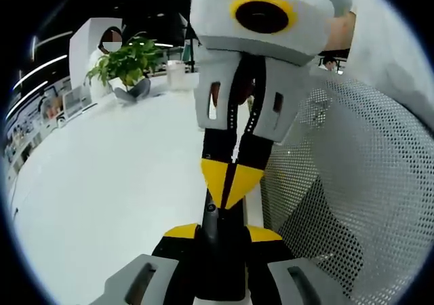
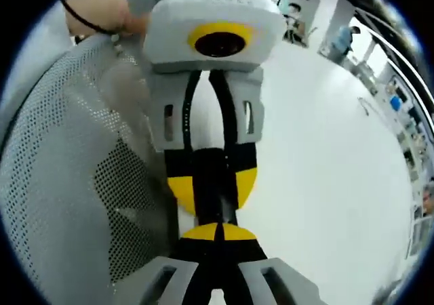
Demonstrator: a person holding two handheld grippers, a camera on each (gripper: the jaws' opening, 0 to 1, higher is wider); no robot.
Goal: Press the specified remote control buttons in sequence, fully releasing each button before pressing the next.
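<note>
left gripper (image 1: 220, 236) clamped on remote (image 1: 220, 257); right gripper (image 1: 230, 183) jaws together, tips at remote's end; facing each other

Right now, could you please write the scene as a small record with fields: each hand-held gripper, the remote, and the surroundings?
Left hand-held gripper: shut on the remote control
Right hand-held gripper: shut, yellow tips pointing at the remote control's end, seemingly touching
Table: white
Potted plant: at the table's far side
Mesh chair back: close beside both grippers

Slim black remote (image 1: 218, 257), pinched at both ends
</note>
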